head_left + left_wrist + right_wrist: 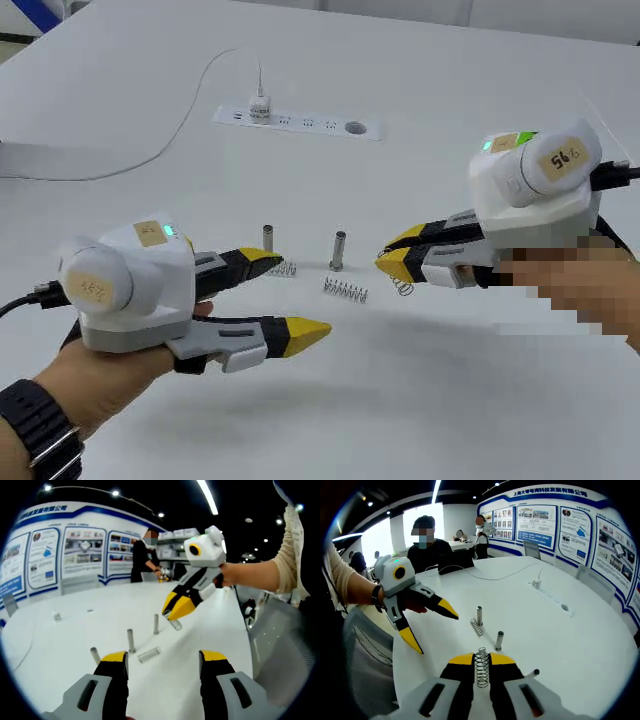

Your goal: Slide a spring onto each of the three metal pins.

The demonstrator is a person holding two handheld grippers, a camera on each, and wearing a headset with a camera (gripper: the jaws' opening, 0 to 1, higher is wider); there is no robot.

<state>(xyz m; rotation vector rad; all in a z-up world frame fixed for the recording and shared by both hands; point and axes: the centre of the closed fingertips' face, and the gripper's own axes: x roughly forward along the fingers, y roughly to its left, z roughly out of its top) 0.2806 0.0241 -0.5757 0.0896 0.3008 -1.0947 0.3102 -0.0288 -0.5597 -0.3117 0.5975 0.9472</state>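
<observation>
My right tongs (481,657) pinched a spring (481,672), its axis along them, upright pin (498,640) just ahead; my left tongs (164,656) hung spread.

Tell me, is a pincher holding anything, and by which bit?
The right gripper pinches a spring between its jaw tips, seemingly near one end. The left gripper is open, holding nothing.

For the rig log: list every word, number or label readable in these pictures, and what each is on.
"56": tan paper sticker on the right claw's white housing; anything after it is blurred.
Second tan sticker on the left claw's housing: digits blurred.
White wall header: blue Chinese characters, too small to read.
Wall posters: unreadable.
</observation>
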